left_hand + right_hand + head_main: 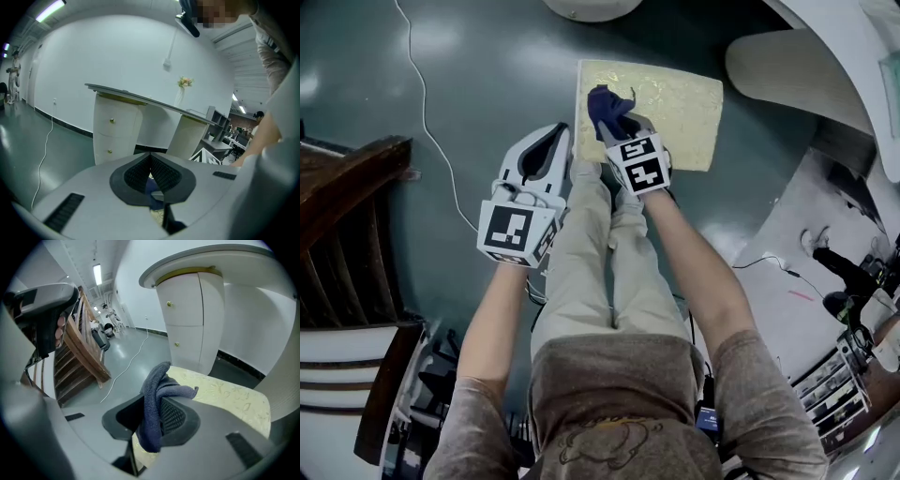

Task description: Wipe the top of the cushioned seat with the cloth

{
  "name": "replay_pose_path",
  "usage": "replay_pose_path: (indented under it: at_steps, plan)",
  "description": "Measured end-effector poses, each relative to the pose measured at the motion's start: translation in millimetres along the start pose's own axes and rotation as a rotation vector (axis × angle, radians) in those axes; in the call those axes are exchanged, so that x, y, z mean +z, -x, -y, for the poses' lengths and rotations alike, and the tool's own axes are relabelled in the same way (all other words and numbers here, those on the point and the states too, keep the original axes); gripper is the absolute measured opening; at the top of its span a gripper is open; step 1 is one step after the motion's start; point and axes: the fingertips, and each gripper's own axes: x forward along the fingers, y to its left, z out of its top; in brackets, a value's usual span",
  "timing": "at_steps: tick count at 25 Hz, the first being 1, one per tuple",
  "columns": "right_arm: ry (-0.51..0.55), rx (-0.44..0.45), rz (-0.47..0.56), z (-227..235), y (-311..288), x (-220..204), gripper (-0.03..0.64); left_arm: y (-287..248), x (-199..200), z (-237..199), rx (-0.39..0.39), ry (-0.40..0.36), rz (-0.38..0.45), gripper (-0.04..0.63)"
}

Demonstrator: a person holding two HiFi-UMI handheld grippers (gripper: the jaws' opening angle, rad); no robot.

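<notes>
The cushioned seat point(675, 103) is a pale yellow square pad with a leafy pattern, low over the grey floor ahead of my knees. A dark blue cloth point(607, 108) is bunched over its near left part. My right gripper point(619, 131) is shut on the cloth point(159, 380), whose folds spill out above and below the pads, with the seat point(225, 397) just beyond. My left gripper point(555, 139) hovers left of the seat's near corner, over the floor. Its jaws point(150, 157) meet at the tips with nothing between them.
A white curved desk point(797, 66) with drawers stands to the right of and beyond the seat. A white cable point(422, 112) runs across the floor at left. Dark wooden stairs point(347, 206) rise at far left. The person's legs point(600, 262) are below the grippers.
</notes>
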Motion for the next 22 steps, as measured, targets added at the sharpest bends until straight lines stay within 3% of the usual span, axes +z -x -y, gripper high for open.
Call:
replay_pose_path:
  at_steps: [8,22]
  plan:
    - [-0.004,0.027,-0.06,-25.0,-22.0,-12.7,0.098,11.2,-10.6,-15.7,0.031,0.02,-0.005,0.017]
    - [-0.037,-0.058,-0.062,16.0,-12.2,-31.2,0.1,2.5,-11.7,-12.8,0.01,0.02,-0.007,0.017]
